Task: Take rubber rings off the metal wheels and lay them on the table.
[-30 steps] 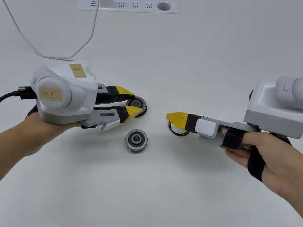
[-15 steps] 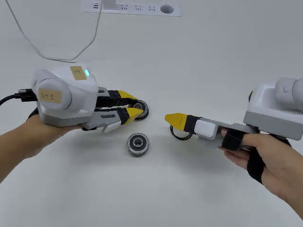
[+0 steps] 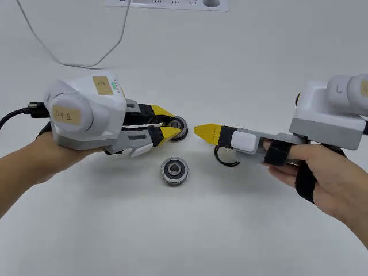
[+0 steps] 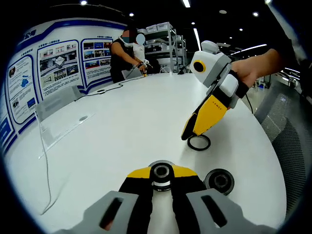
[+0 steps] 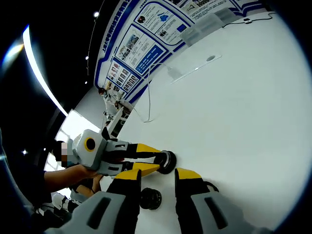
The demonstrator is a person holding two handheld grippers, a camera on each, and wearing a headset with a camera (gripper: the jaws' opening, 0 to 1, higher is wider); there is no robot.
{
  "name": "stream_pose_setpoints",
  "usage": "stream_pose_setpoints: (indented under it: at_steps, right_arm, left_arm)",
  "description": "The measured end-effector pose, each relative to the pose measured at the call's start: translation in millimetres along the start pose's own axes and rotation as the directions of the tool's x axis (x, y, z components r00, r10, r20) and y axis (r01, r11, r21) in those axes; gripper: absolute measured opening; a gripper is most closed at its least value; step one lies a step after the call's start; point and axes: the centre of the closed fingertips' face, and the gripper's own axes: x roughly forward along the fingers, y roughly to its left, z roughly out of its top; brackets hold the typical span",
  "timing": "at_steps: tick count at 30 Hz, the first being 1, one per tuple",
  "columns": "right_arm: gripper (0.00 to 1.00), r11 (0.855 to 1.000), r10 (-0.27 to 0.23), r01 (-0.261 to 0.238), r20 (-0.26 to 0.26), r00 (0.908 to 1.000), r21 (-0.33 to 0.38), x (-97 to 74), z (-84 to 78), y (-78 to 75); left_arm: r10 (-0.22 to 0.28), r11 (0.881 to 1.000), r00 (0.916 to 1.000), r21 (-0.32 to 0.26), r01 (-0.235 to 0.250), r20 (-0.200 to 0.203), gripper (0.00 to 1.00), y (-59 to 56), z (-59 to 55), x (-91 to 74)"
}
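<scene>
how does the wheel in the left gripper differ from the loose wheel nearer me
The held wheel sits clamped between the left gripper's jaws, while the loose wheel lies free with nothing touching it. The held wheel is farther from you, the loose wheel closer. Both look alike in size and lie flat on the table.

White table [image 3: 241, 69] all round, and a thin white cable [image 3: 80, 66] loops across its far left corner, both ends running off the far edge. A white socket panel [image 3: 172, 3] sits along that far edge. Beyond the table, blue-framed posters [image 4: 58, 61] line the wall and a person [image 4: 124, 58] stands at the far end, with shelving [image 4: 165, 34] behind and ceiling lights [image 4: 186, 3] on.
</scene>
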Motion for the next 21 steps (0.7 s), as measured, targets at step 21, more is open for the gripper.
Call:
stream_pose_setpoints:
  at_steps: [21]
  right_arm:
    - [0.42, 0.993, 0.086, -0.095, -0.115, 0.9897, -0.073, 38.7, 3.8, -2.3]
  left_arm:
    - [-0.009, 1.0, 0.9998, 0.027, 0.009, 0.018, 0.13, -1.3, -2.3, -1.0]
